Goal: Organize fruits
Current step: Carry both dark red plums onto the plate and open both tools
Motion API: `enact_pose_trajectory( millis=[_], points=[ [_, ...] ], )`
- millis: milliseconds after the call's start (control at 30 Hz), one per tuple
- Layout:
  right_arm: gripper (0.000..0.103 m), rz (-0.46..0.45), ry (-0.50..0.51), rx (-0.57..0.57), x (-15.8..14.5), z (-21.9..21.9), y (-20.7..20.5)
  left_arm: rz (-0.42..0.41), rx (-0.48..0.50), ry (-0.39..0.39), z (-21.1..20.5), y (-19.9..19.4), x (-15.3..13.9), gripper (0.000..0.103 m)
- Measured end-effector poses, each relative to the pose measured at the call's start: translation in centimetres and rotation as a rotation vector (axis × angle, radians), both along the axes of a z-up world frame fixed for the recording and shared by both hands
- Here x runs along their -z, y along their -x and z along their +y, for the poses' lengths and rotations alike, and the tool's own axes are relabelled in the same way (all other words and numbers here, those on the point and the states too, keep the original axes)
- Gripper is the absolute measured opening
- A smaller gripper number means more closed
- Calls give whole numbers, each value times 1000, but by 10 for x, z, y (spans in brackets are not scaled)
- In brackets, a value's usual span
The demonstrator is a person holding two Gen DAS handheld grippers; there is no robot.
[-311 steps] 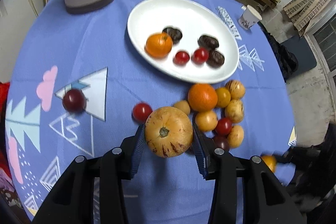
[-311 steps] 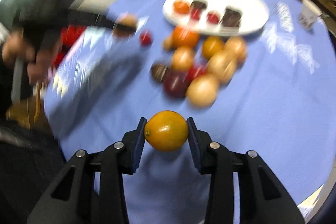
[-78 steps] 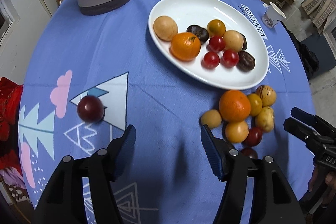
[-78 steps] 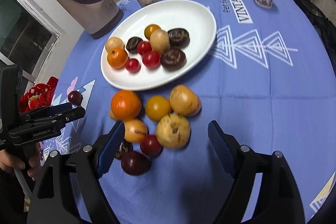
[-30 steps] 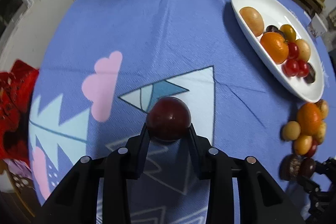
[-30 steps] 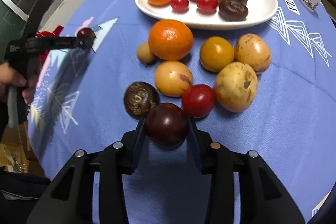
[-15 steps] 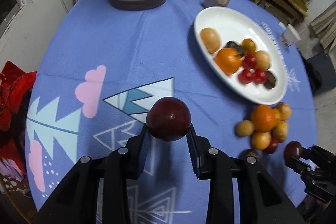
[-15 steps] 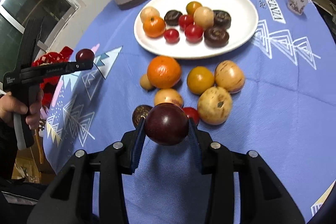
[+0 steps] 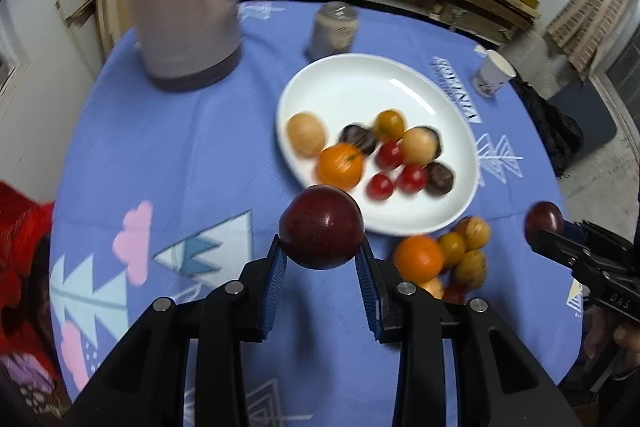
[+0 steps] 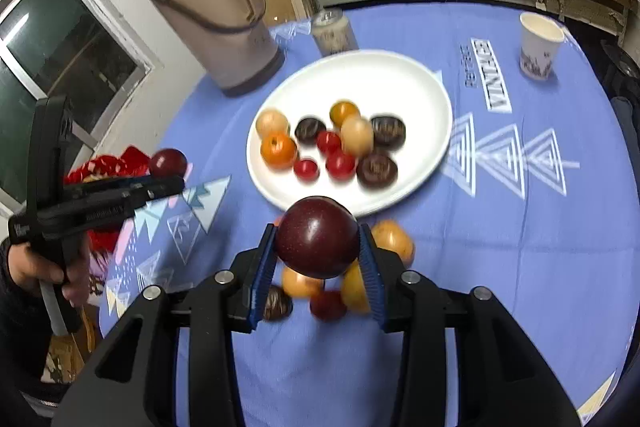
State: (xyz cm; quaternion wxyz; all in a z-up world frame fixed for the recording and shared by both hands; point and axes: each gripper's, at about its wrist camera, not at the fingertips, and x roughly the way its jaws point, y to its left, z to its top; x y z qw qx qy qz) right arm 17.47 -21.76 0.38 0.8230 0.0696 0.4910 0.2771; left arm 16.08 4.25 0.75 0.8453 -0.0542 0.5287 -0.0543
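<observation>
Stacked timber and cardboard crowd the shelves behind a round worktop (image 10: 520, 227) under a blue patterned cloth, with a tall beige thermos (image 10: 212, 15) at its far-left edge, a can (image 10: 332, 31) beside it and a paper cup (image 10: 538, 45) at the far-right edge. Left of centre, the left gripper (image 9: 322, 259) rides above the cloth, jaws pinching a dark red plum (image 9: 322, 227) — held high, I judge, to clear the rim of the white plate (image 9: 360, 79), where sorted fruit sits along the near side. Further right, a loose pile of fruit (image 9: 444, 259) waits just off the plate's near edge. Above that pile the right gripper (image 10: 318, 255) carries a second plum (image 10: 318, 237), jaws clamped on it — likely also bound for the plate.
</observation>
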Motion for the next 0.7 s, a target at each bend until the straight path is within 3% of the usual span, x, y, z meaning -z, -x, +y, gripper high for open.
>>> enact_pose_trajectory(
  millis=[233, 700],
  points=[
    [40, -24, -23, 14, -4, 14, -35, 0, 47, 25, -29, -39, 5, 35],
    [40, 18, -53, 82, 32, 20, -101, 36, 78, 27, -49, -97, 34, 35]
  ],
)
